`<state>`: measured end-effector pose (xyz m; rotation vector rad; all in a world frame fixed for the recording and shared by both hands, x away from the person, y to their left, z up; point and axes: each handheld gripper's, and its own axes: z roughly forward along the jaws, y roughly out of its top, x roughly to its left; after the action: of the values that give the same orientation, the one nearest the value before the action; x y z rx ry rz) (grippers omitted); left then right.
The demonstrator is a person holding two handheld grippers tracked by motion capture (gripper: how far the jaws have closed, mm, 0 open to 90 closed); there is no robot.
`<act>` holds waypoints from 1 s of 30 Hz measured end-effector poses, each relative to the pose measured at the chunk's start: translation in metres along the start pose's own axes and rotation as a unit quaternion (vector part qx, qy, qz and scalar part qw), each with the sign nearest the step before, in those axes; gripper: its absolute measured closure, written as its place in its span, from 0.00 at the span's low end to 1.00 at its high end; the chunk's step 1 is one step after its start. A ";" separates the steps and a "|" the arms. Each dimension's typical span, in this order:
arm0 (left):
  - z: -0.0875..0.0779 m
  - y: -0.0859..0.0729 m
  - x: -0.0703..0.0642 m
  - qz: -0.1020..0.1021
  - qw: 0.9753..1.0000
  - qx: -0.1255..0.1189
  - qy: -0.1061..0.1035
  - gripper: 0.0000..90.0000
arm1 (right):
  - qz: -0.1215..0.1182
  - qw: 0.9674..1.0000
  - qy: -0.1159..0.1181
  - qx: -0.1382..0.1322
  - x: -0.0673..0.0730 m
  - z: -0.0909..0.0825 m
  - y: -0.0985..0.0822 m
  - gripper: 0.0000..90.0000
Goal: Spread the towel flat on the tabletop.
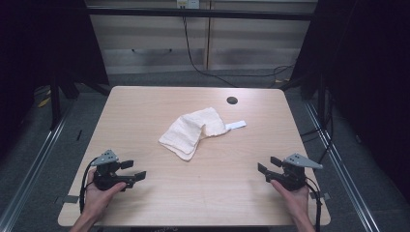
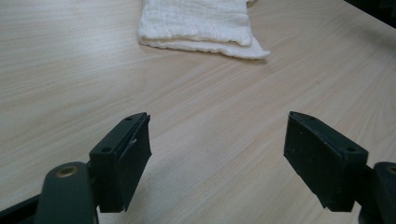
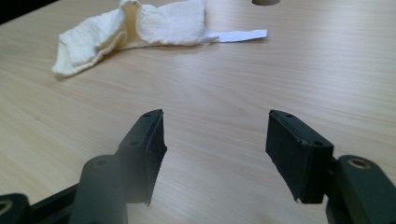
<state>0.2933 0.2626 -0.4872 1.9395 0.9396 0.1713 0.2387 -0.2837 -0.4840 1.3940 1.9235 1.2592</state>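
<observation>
Pale wood grain covers the bench (image 1: pixel 159 203), and at its near edge a person's hands hold the two tongs, well apart from each other. The left tongs (image 1: pixel 133 170) sit at the near left, jaws spread wide with nothing between them; the right tongs (image 1: pixel 269 164) sit at the near right, equally wide and empty. Both point inward and forward, toward the middle of the bench.

Ahead of both tongs, roughly between their lines of aim and well apart from either, lies a cream towel (image 1: pixel 191 131), loosely folded and rumpled, flat on the wood. A white label strip (image 1: pixel 235 125) sticks out of its far right side. Beyond the towel is a round cable hole (image 1: pixel 232 100) in the bench top, and farther off a cabinet (image 1: pixel 154 43) with a dark cord hanging before it.

Judging from this, the work on the towel has not begun: neither tongs touches it, and the whole reach, grasp and handling remain.

The left gripper view shows the towel's (image 2: pixel 196 23) layered, stacked edges ahead of the jaws. The right gripper view shows instead the towel's (image 3: pixel 130 30) open, gaping fold and the label (image 3: pixel 238 35), with the hole's rim (image 3: pixel 265 2) at the top.
</observation>
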 end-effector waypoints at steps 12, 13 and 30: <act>-0.002 0.000 0.000 -0.003 1.000 -0.003 0.008 0.29 | -0.008 0.998 0.055 0.031 0.013 0.016 0.009 0.39; -0.002 0.000 0.000 -0.003 1.000 -0.003 0.008 0.34 | -0.013 0.998 0.058 0.032 0.015 0.017 0.010 0.38; -0.001 0.005 -0.011 -0.004 0.999 -0.014 -0.047 0.29 | -0.061 0.986 0.138 0.068 0.054 0.078 0.063 0.39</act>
<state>0.2883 0.2547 -0.4798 1.9012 0.8770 0.0870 0.3097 -0.1977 -0.4597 1.1916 2.2826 1.3423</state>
